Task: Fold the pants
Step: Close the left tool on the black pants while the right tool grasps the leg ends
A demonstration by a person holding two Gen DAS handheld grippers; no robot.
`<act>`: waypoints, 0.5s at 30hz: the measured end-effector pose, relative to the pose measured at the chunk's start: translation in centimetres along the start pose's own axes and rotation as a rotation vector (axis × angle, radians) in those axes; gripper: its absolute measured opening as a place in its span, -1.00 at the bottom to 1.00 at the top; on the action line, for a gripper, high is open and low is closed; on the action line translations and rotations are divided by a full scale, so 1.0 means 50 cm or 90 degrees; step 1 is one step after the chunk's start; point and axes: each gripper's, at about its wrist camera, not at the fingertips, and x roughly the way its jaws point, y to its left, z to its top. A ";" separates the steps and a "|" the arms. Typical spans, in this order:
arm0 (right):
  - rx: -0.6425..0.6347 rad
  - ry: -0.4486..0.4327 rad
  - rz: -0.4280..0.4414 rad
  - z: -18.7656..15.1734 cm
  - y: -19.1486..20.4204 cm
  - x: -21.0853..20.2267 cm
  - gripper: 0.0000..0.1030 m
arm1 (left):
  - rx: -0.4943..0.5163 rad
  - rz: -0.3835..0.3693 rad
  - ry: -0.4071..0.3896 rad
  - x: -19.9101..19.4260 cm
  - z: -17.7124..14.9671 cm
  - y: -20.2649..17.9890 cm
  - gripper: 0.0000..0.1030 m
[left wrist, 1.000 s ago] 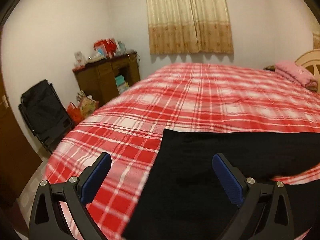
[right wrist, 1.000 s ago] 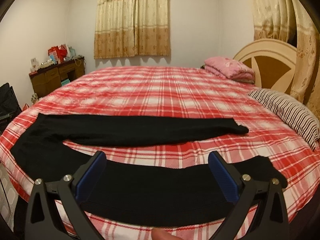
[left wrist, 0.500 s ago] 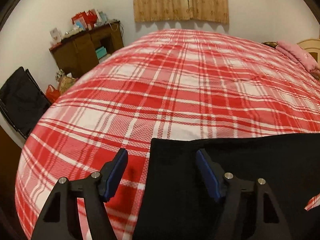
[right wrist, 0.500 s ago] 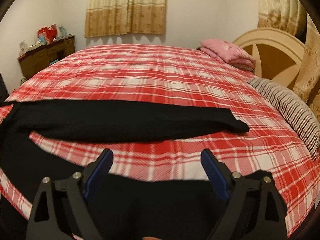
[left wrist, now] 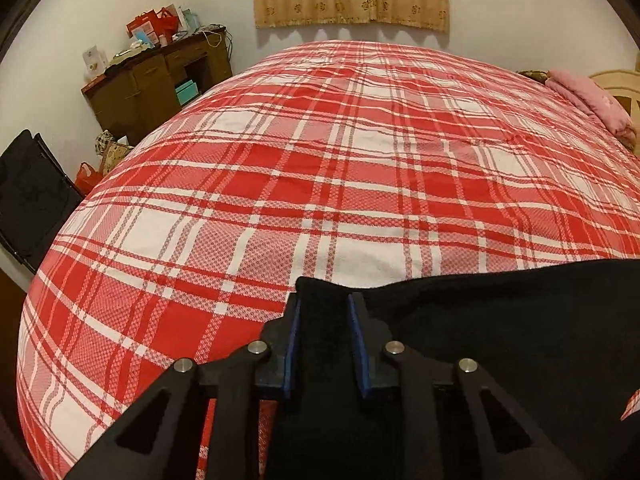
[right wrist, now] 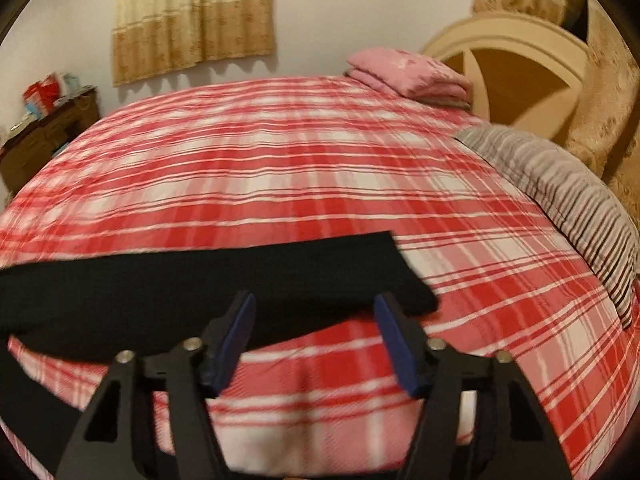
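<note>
Left tool (left wrist: pixel 323 304) has dropped from wide open over the pants (left wrist: pixel 500 340) to closing on their corner, black cloth bunched between its blue pads, so the pinch for the fold is nearly set. Right tool (right wrist: pixel 314 312) has swung along to the far leg's (right wrist: pixel 200 280) hem and is closing too; blur makes it hard to say, but nothing seems gripped yet. Beyond the pants the plaid bed (left wrist: pixel 360 160) lies bare to the pink blanket (right wrist: pixel 408 74) and striped pillow (right wrist: pixel 560 184).

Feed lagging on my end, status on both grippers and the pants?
Left gripper closing on corner of black fabric pants. Right gripper closing, blue pads not yet pinching the far leg's hem end. Red plaid bedspread unobstructed.
</note>
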 end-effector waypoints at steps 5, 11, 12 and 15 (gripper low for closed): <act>0.062 0.025 -0.020 0.045 -0.103 0.049 0.17 | 0.015 0.024 -0.006 0.002 0.010 -0.013 -0.59; 0.120 0.075 0.003 0.091 -0.185 0.132 0.23 | 0.023 0.060 -0.003 0.020 0.016 -0.019 -0.08; 0.124 0.078 0.010 0.094 -0.191 0.142 0.26 | 0.021 0.060 0.000 0.023 0.017 -0.018 -0.02; 0.120 0.104 0.051 0.104 -0.190 0.184 0.40 | 0.013 0.049 0.005 0.027 0.019 -0.012 -0.01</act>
